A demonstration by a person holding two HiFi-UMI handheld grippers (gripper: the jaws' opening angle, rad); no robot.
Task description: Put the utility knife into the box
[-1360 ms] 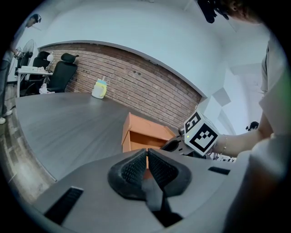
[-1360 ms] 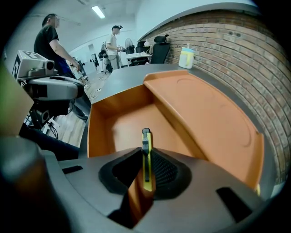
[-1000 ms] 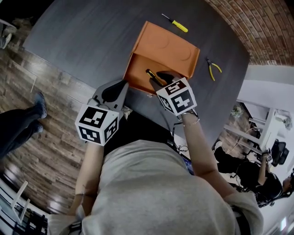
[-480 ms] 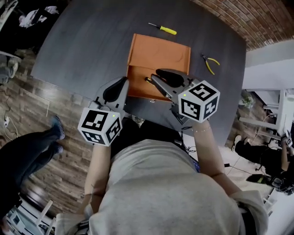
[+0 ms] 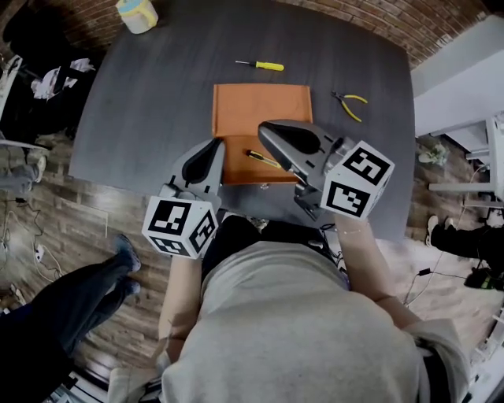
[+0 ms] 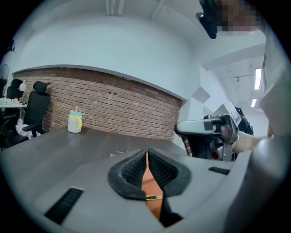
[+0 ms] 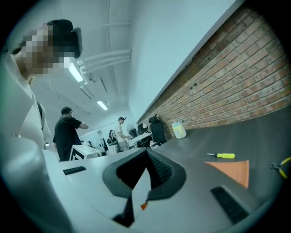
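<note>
The orange box [image 5: 236, 161] lies open on the dark table, its lid [image 5: 262, 106] folded flat behind it. The black-and-yellow utility knife [image 5: 262, 158] rests inside the box near the front. My left gripper [image 5: 213, 147] hovers shut over the box's left front corner, empty; between its pads the knife [image 6: 152, 197] and orange box [image 6: 146, 179] show below. My right gripper [image 5: 266, 131] is raised above the box's right side. Its jaws have just been closing and now stand shut with nothing between them [image 7: 146, 157].
A yellow screwdriver [image 5: 261, 65] lies behind the box and yellow-handled pliers [image 5: 349, 104] lie to its right. A cup [image 5: 137, 13] stands at the table's far left corner. A brick wall runs behind the table [image 5: 142, 102]. A person's legs [image 5: 87, 291] are at the left.
Both grippers have risen from the box. The right one came up off the box where the knife lies, levelled out, and went from open to shut.
</note>
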